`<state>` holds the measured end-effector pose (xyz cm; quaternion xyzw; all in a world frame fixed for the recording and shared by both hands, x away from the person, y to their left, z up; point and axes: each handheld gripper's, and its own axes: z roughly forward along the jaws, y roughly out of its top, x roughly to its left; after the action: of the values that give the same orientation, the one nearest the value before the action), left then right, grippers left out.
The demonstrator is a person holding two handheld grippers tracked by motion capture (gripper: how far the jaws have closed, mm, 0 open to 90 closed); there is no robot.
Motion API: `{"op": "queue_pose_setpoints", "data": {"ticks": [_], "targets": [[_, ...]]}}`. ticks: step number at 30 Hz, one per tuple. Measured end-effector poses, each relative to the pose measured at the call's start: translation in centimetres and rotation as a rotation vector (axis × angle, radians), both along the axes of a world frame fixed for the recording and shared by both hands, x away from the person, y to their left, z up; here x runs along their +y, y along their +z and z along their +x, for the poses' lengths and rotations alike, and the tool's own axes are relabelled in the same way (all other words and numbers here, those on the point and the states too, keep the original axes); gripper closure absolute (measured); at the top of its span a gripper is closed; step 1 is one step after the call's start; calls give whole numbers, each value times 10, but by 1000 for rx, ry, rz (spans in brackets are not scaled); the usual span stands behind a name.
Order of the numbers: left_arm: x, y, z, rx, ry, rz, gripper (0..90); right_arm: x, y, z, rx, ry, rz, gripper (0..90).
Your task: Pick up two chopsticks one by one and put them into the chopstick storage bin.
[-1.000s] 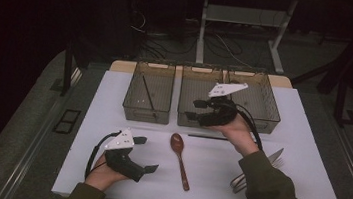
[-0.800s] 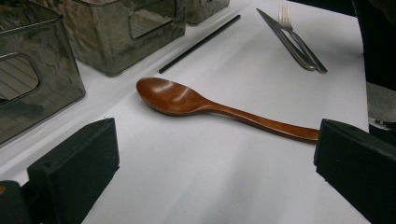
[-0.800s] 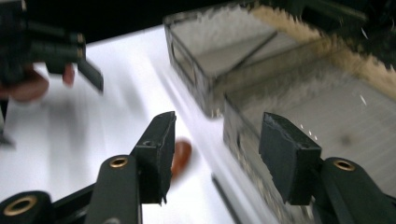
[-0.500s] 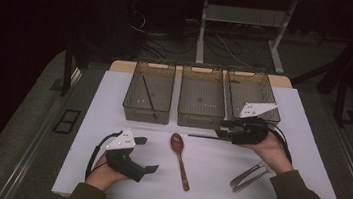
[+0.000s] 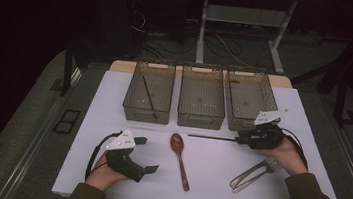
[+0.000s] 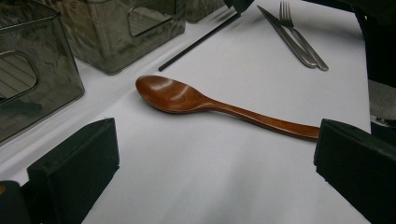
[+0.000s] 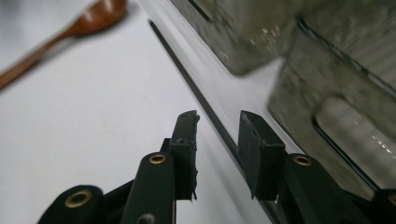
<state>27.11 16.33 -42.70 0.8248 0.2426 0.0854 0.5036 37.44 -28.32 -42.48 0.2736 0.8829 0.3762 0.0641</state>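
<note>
We find the black chopstick (image 5: 212, 138) lying flat along the bins' front edge, pointing toward the wooden spoon (image 5: 179, 159). Our right gripper (image 5: 238, 138) has come down from the bins; its jaws, just closing, straddle the stick unclamped. Our left gripper (image 5: 148, 154) rests released. The left bin (image 5: 148, 98) holds another chopstick (image 5: 148, 95).

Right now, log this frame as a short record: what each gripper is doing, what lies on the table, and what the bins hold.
right gripper: jaws have just been closing around the black chopstick, gap still visible at both pads
left gripper: open, resting on the table, holding nothing
wooden spoon: flat on the white table, between the grippers
fork and knife: side by side near the right hand
left bin: one chopstick inside
middle bin: no utensil seen
right bin: no utensil seen
</note>
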Motion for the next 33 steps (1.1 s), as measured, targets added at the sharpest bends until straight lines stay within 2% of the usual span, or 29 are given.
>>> {"op": "queue_pose_setpoints", "data": {"ticks": [10, 19, 26, 33], "targets": [[0, 0, 0, 0, 0, 0, 0, -14, -15, 9, 18, -32, -14, 712], [0, 0, 0, -1, -3, 0, 0, -9, -19, 10, 21, -8, -50, 735], [0, 0, 0, 0, -2, 0, 0, -3, -20, 10, 21, 6, -101, 765], [0, 1, 0, -2, -3, -2, 0, 0, -17, 6, 25, 27, -118, 805]]}}
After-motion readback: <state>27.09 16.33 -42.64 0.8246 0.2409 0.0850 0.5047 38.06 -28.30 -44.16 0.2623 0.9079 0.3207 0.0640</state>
